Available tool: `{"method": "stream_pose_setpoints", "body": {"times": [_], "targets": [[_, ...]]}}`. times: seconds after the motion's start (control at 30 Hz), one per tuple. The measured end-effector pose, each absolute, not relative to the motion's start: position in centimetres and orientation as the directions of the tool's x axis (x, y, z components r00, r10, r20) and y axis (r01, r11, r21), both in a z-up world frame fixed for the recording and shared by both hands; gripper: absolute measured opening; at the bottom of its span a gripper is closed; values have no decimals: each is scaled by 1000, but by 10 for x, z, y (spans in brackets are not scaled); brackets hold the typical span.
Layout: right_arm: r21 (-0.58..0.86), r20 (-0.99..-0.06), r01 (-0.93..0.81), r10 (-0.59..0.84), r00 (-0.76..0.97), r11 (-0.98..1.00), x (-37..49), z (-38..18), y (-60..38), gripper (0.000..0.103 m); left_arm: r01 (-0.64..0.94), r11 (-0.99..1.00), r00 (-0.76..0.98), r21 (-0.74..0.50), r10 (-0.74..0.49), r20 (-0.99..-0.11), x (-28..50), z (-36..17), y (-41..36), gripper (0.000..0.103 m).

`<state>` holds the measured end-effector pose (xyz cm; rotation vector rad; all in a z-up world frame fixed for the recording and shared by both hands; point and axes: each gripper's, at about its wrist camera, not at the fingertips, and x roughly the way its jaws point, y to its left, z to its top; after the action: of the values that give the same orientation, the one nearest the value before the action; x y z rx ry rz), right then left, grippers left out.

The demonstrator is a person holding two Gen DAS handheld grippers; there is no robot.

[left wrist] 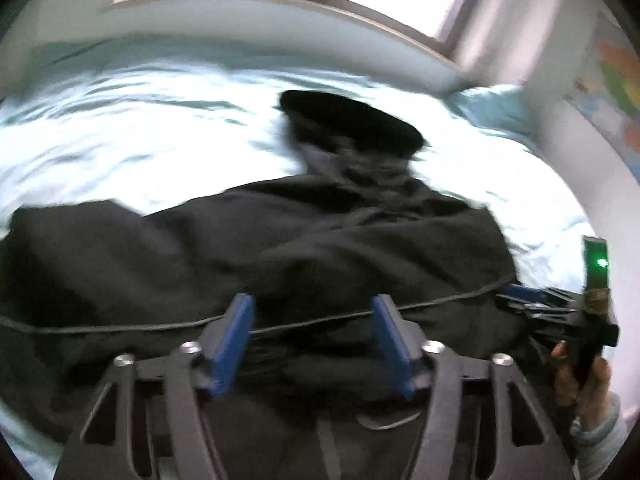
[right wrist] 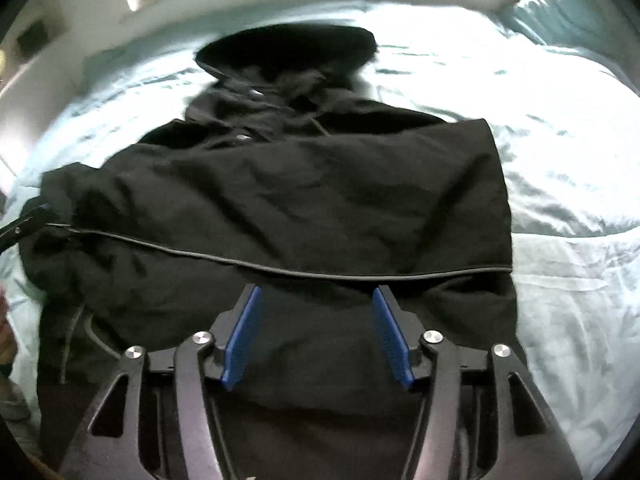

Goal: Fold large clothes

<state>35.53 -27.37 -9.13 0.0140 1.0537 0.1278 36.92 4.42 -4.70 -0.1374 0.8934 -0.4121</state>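
While the black hooded jacket [right wrist: 288, 200] is lying spread on the bed [right wrist: 560, 160], both hand-held grippers are hovering over its hem, jaws wide and gripping nothing: left hand-held gripper [left wrist: 312, 336], right hand-held gripper [right wrist: 316, 332]. Only the left view is showing the wall map [left wrist: 616, 92]; only the right is showing the jacket's snaps [right wrist: 242, 136].

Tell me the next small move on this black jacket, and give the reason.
Probably lower both grippers and close them on the near edge of the black jacket. The left gripper and right gripper both hang open above its lower part, gripping nothing. The jacket lies spread on the light blue bed sheet, hood at the far end, so a lengthwise fold toward the hood looks likely next.
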Motion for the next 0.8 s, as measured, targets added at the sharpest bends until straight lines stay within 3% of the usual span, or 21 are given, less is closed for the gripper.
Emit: {"method": "stream_pose_setpoints", "body": {"times": [0.13,0.23,0.33,0.53,0.63,0.8], "targets": [[15,-896,-125,69,438,992,355,-129,-255,62,278,926,550,-256,-372,-748,377,-73,23,66],[47,-885,-119,97,456,992,360,-146,-259,63,251,938,440,-238,-330,-835,395,-122,10,65],[72,-875,-115,118,470,991,359,-147,-263,64,260,946,447,-191,-294,-845,398,-136,4,65],[41,-864,-109,90,495,993,353,-143,-258,65,284,949,509,-139,-272,-817,375,-112,3,65],[12,-856,-6,13,517,1000,336,-131,-261,65,272,952,542,-141,-273,-795,354,-86,21,65],[139,-847,24,106,521,990,302,-94,-243,65,209,964,593,-164,-258,-763,324,-51,73,66]]}}
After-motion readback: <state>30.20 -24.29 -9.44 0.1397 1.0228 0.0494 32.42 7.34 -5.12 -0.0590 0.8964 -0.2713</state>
